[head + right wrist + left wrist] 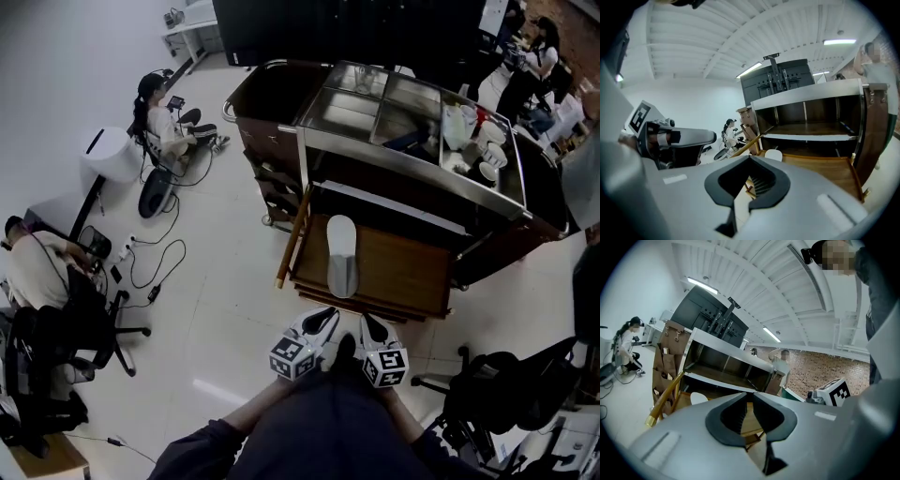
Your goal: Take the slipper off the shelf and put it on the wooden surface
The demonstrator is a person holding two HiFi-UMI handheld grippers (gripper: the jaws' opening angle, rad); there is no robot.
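Note:
A white and grey slipper [342, 253] lies flat on the wooden surface [403, 272] of the low pull-out board at the front of the cart. Its white toe shows in the left gripper view [698, 398] and in the right gripper view [773, 155]. My left gripper [324, 317] and right gripper [369, 324] hang side by side close to my body, a short way in front of the board and apart from the slipper. Both are shut with nothing between the jaws. The shelf [811, 129] above the board looks bare.
The cart has a steel top [375, 108] with trays, cups and bottles at its right end. A wooden rail [292, 234] runs along the board's left side. People sit on the floor at the left amid cables and office chairs [56, 347]. Another chair [506, 389] stands at my right.

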